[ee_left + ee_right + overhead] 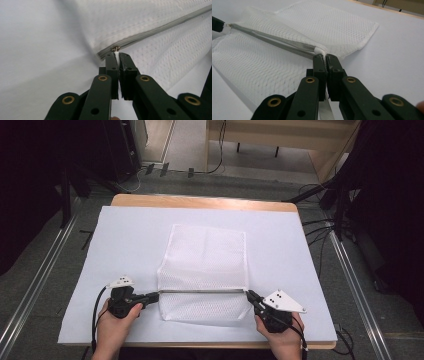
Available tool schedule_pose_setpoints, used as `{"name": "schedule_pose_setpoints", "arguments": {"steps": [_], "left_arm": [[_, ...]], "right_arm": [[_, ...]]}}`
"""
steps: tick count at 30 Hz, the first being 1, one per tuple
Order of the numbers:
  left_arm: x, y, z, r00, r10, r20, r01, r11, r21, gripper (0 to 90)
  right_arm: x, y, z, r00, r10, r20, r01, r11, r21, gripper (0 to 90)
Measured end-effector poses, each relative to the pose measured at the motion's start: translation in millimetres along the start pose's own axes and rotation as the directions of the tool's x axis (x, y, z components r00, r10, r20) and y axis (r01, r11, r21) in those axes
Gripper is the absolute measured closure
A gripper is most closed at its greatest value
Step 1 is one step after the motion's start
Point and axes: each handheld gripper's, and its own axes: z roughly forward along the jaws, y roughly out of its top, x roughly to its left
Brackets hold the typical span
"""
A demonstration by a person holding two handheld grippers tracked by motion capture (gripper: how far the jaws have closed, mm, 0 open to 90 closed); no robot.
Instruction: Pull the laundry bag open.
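A white mesh laundry bag [207, 265] lies flat in the middle of the table, with a grey zipper [202, 291] running across its near part. My left gripper [156, 295] is shut on the zipper's left end, where a small brass slider [115, 48] sits just past the jaw tips [115, 53]. My right gripper [248, 295] is shut on the bag's right end by the zipper [282, 42], pinching the white fabric edge [321, 50]. The zipper is stretched straight between the two grippers. A white strap [325, 110] hangs below the right jaws.
A white sheet [125, 245] covers the wooden table [200, 200]. Metal rails [35, 290] run along the floor on both sides, and cables [320, 227] lie past the table's far right corner. Dark stands are at both far sides.
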Motion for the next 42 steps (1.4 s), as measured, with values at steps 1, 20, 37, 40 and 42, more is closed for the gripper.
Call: {"name": "schedule_pose_setpoints", "arguments": {"steps": [1,20,37,40,42], "left_arm": [[4.9,-1.5,-6.0,1.0000,-0.009,-0.002,0.009,0.9999,-0.007,87.6],[13.7,-7.4,-34.3,0.9996,-0.023,-0.015,0.020,0.9826,-0.185,42.4],[16.5,-10.1,-45.9,0.9950,0.000,-0.099,-0.030,0.9531,-0.301,14.5],[17.3,-10.6,-45.7,0.9929,0.006,-0.119,-0.041,0.9554,-0.292,14.5],[18.4,-11.3,-45.6,0.9921,0.014,-0.125,-0.050,0.9566,-0.287,13.5]], "right_arm": [[-0.4,-0.1,-0.2,1.0000,0.003,0.002,-0.003,1.000,0.002,88.8],[5.2,0.3,5.0,0.9992,-0.018,-0.036,0.018,1.000,-0.001,88.6],[-9.4,-2.2,6.4,0.9988,0.045,-0.019,-0.045,0.998,-0.037,23.5],[-15.6,-1.7,6.5,0.9976,0.069,-0.002,-0.069,0.998,-0.008,13.5],[-18.9,-2.5,6.2,0.9975,0.067,0.023,-0.067,0.998,0.010,12.5]]}}
